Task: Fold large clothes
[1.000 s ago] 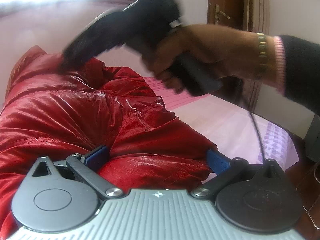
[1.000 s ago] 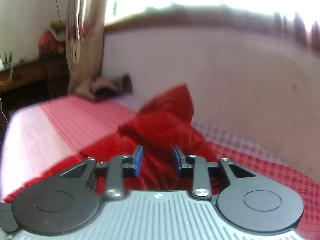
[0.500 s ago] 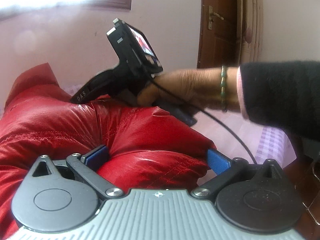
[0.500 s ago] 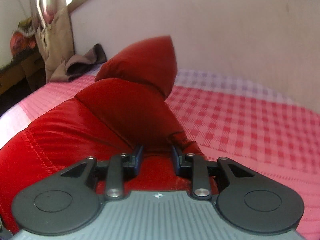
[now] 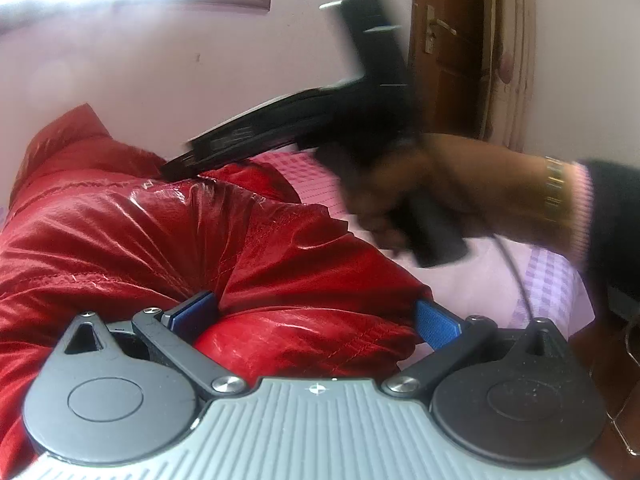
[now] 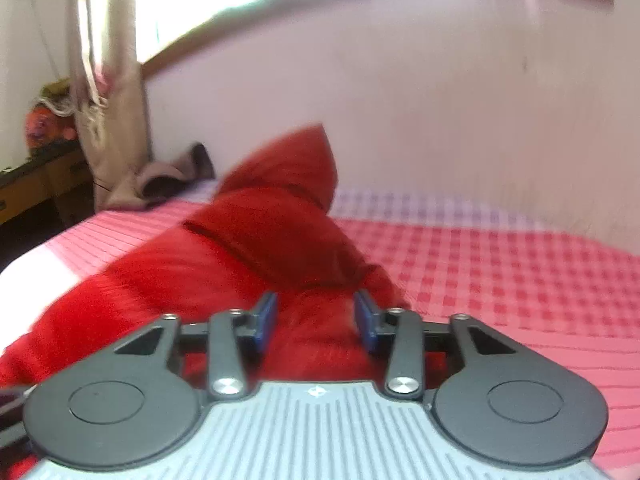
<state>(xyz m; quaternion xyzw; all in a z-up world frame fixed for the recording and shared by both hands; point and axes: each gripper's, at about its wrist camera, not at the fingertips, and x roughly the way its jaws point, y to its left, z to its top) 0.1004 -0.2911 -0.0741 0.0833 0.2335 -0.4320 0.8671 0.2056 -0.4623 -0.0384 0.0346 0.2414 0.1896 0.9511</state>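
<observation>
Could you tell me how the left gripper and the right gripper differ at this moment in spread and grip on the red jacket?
The left gripper has its fingers spread wide around a thick bulge of the red jacket, pressing both sides; the right gripper stands narrower.
The left gripper holds; the right gripper is opening, with jacket fabric between its fingers.
Both have blue pads and sit on the same jacket.

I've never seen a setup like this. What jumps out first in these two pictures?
A shiny red puffy jacket heaped on a pink checked bedspread fills both views. In the left view the left gripper has a thick fold of it bulging between its wide blue pads, while a person's hand swings the blurred right gripper over the jacket. In the right view that gripper's jaws are opening with red fabric between them.
</observation>
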